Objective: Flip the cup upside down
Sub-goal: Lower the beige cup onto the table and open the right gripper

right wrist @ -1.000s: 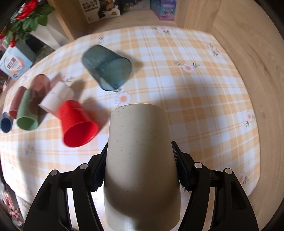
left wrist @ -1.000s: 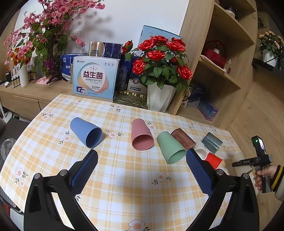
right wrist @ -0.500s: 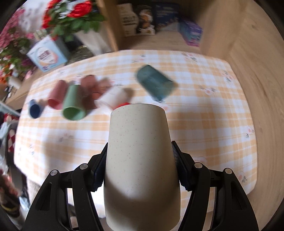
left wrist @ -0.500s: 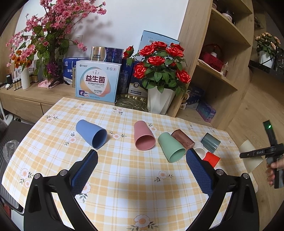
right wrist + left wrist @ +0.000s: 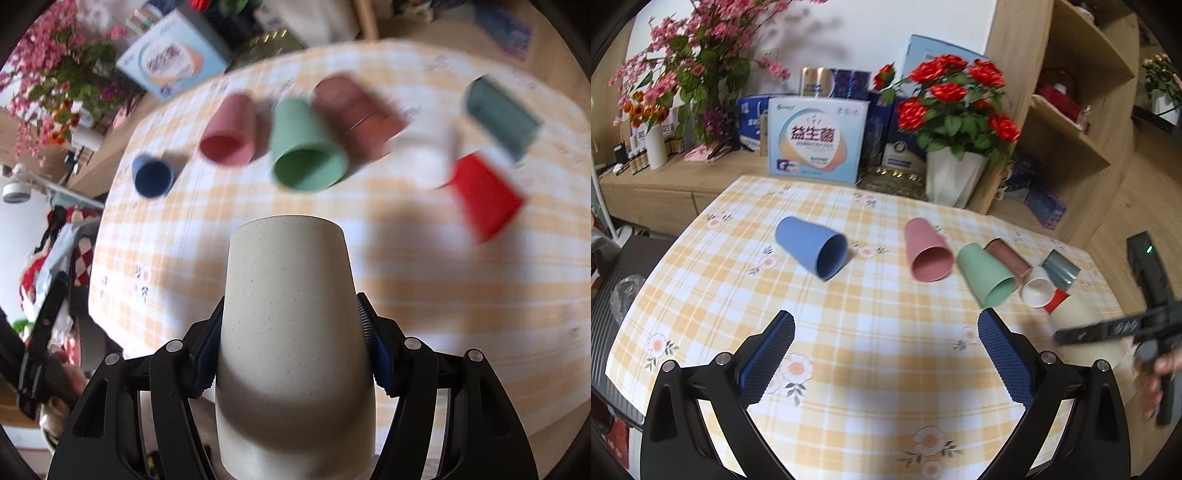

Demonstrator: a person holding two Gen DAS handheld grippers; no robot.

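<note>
My right gripper (image 5: 290, 343) is shut on a cream speckled cup (image 5: 291, 321), its closed base pointing away from the camera, held above the table's near side. In the left wrist view this cup (image 5: 1071, 314) shows at the right, beside the red cup, with the right gripper's body (image 5: 1123, 328) over it. My left gripper (image 5: 886, 332) is open and empty above the checked tablecloth (image 5: 868, 332). Several cups lie on their sides: blue (image 5: 812, 251), pink (image 5: 927, 251), green (image 5: 986, 275), brown (image 5: 1008, 254), white (image 5: 1038, 290), dark teal (image 5: 1060, 269), red (image 5: 1056, 301).
A white vase of red roses (image 5: 956, 125) and a light blue box (image 5: 816, 140) stand behind the table's far edge. A wooden shelf unit (image 5: 1071, 110) rises at the right. A low sideboard with pink flowers (image 5: 687, 74) is at the left.
My right gripper has swung with the cream cup down and in toward the table, beside the red cup. The left gripper has drifted slightly and stays open.
</note>
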